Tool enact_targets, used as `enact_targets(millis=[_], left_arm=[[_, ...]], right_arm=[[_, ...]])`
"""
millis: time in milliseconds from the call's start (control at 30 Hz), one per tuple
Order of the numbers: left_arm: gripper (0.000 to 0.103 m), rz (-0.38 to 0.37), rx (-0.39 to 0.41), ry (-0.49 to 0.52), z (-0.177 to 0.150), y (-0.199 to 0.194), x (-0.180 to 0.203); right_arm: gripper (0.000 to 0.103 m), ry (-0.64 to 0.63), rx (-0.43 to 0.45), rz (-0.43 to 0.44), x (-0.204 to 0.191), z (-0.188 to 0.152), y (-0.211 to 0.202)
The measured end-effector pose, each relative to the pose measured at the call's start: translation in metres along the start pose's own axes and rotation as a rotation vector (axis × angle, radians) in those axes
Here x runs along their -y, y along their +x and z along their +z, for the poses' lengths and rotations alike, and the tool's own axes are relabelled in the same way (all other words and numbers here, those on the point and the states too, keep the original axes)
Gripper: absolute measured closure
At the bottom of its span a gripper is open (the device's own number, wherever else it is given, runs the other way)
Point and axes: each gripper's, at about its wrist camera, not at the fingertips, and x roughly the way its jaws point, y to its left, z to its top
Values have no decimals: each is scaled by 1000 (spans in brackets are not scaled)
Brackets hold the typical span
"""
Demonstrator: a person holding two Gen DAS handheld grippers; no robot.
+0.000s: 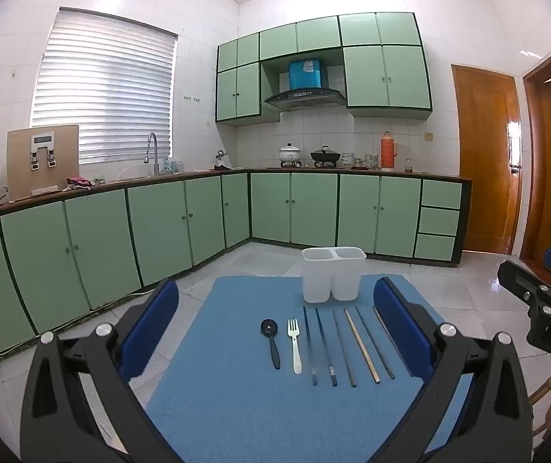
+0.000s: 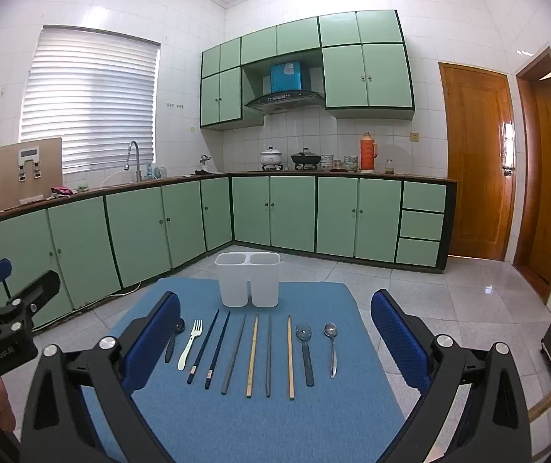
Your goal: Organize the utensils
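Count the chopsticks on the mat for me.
6, in a row on the blue mat between the fork and the spoons: two dark blue, then grey, wooden, grey, wooden. None look hidden.

Both wrist views hover low at the mat's (image 1: 236, 405) near edge, looking forward and slightly down toward the far cabinets (image 2: 290, 212); left view sits further left; both share the holder (image 2: 247, 279) and utensil row.
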Motion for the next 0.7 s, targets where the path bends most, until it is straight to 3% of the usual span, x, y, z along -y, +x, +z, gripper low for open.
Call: enact_targets(millis=[700], left_arm=[[5,4,13,-1,-3,2,-5]], right_arm=[[6,1,3,0,0,-1,1]])
